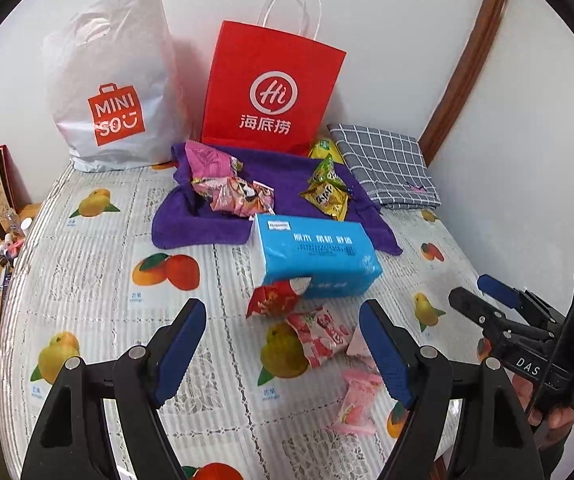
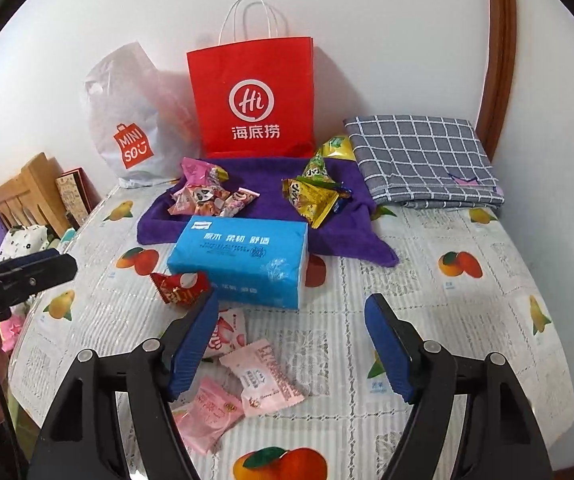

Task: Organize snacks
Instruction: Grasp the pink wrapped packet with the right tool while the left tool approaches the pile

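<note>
A white plastic MINISO shopping bag [image 1: 115,92] stands against the wall at the far left of a surface [image 1: 87,264] draped in a fruit-print lace cloth, with a red paper bag with white cord handles [image 1: 273,84] upright just beside it. In front of both lies a rumpled purple towel [image 1: 207,224] bearing two heaps of snacks: a pile of pink wrapped snack packets [image 1: 231,188] on its left half and a cluster of yellow-green snack packets [image 1: 327,192] on its right. A folded grey checked cloth [image 1: 387,164] sits at the far right, by the wall.

A blue soft pack of tissues [image 1: 315,256] rests at the towel's near edge, partly on it. A red foil snack packet [image 1: 273,298] touches the pack's near left corner. Nearer the camera, loose on the cloth, lie a red-and-white strawberry-print packet [image 1: 319,336] and a pale pink sweet wrapper [image 1: 357,404]; the right wrist view shows a second pale pink packet with printed lettering [image 2: 265,376] between them.

The left tongs [image 1: 283,348] hover over these loose packets with jaws spread and nothing between the blue pads. The right tongs [image 2: 291,344], also seen at the right edge of the left view, stand open and empty over bare cloth just right of the pink packets, their left pad overlapping the strawberry-print packet in the picture.
</note>
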`<action>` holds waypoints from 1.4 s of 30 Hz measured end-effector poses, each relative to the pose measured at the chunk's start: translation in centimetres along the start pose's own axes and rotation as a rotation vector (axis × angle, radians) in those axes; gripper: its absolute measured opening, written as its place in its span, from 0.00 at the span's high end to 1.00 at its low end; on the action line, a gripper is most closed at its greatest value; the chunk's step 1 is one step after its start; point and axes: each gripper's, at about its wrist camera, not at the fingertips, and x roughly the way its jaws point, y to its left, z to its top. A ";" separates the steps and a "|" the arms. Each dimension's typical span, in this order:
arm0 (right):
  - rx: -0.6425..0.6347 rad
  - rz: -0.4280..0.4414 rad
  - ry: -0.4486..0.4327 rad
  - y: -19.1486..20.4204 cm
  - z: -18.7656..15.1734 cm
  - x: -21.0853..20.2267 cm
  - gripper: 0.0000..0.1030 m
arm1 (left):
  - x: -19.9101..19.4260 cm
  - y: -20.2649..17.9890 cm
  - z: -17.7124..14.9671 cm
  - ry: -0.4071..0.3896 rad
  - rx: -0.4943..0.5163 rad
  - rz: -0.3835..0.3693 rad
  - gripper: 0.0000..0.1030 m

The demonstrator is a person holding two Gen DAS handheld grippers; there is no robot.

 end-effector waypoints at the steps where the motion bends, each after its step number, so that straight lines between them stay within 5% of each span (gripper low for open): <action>1: 0.003 -0.006 -0.012 0.0 -0.3 -0.1 0.27 | 0.0 0.0 -0.2 0.002 0.004 0.009 0.25; 13: 0.046 0.067 0.057 -0.2 -3.4 2.0 0.27 | 0.5 2.0 -1.4 0.007 -0.028 0.043 0.25; 21: -0.041 0.089 0.115 1.1 -5.9 5.1 0.28 | 2.1 2.8 -2.1 0.027 -0.032 0.045 0.25; 30: -0.093 0.099 0.220 1.6 -7.0 9.7 0.39 | 4.6 3.0 -2.5 0.055 -0.011 0.046 0.25; 32: -0.107 0.087 0.203 1.7 -7.1 10.2 0.42 | 5.2 2.9 -2.5 0.061 -0.006 0.046 0.25; 34: -0.132 0.067 0.191 1.7 -6.9 10.4 0.58 | 5.9 2.7 -2.4 0.066 -0.006 0.041 0.25; 38: -0.127 0.091 0.162 0.9 -6.6 10.1 0.59 | 7.4 2.1 -2.3 0.078 -0.004 0.034 0.25; 42: -0.137 -0.006 0.113 -0.7 -6.6 10.1 0.59 | 9.4 1.4 -2.3 0.081 0.000 0.023 0.25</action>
